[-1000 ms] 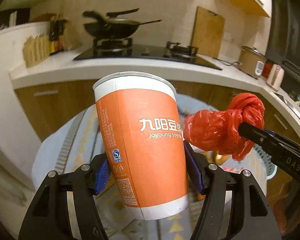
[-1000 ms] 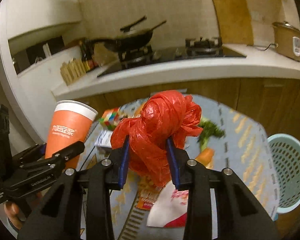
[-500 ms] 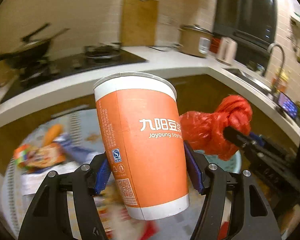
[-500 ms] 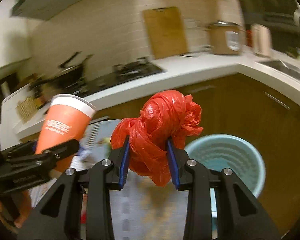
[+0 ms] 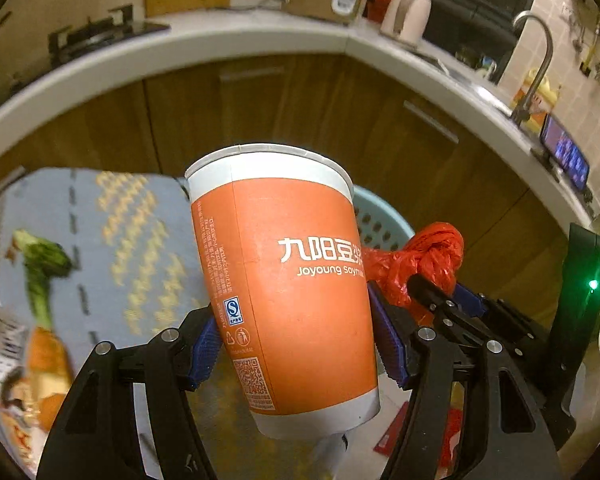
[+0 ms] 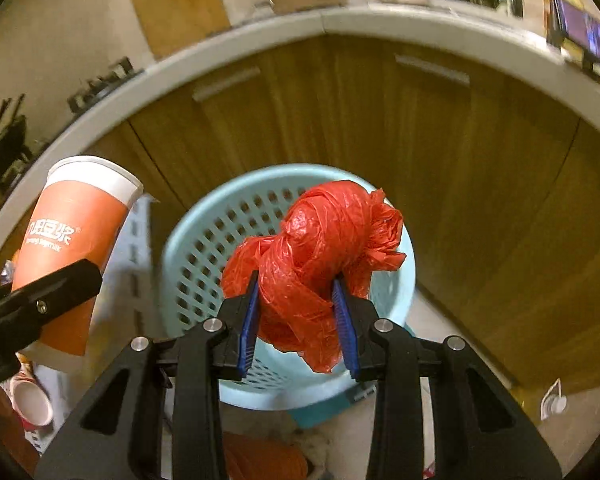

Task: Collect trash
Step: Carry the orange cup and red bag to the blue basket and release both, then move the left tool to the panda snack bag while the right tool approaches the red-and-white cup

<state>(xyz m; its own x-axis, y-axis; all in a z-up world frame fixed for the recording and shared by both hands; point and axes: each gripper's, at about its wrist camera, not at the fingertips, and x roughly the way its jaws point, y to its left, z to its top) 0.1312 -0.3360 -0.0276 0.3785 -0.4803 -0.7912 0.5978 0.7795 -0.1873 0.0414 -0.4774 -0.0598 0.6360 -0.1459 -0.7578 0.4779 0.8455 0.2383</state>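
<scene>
My left gripper [image 5: 296,344] is shut on an orange paper cup [image 5: 288,280] with a white rim, held upright. My right gripper [image 6: 298,312] is shut on a knotted red plastic bag [image 6: 320,264] and holds it over the open mouth of a light blue perforated basket [image 6: 196,248]. In the left wrist view the red bag [image 5: 428,260] and the right gripper [image 5: 452,304] show just right of the cup, with the basket rim [image 5: 376,220] behind. In the right wrist view the cup [image 6: 76,232] sits left of the basket.
A blue patterned table [image 5: 120,220] at left holds a carrot [image 5: 48,356], greens [image 5: 44,264] and wrappers. Wooden cabinets [image 6: 460,160] under a white counter [image 5: 220,40] curve behind the basket. A small cup [image 6: 30,404] and scraps lie low on the left.
Both grippers have swung right, away from the stove and table, toward the basket. The red bag now hangs over the basket mouth. Both grips are unchanged.
</scene>
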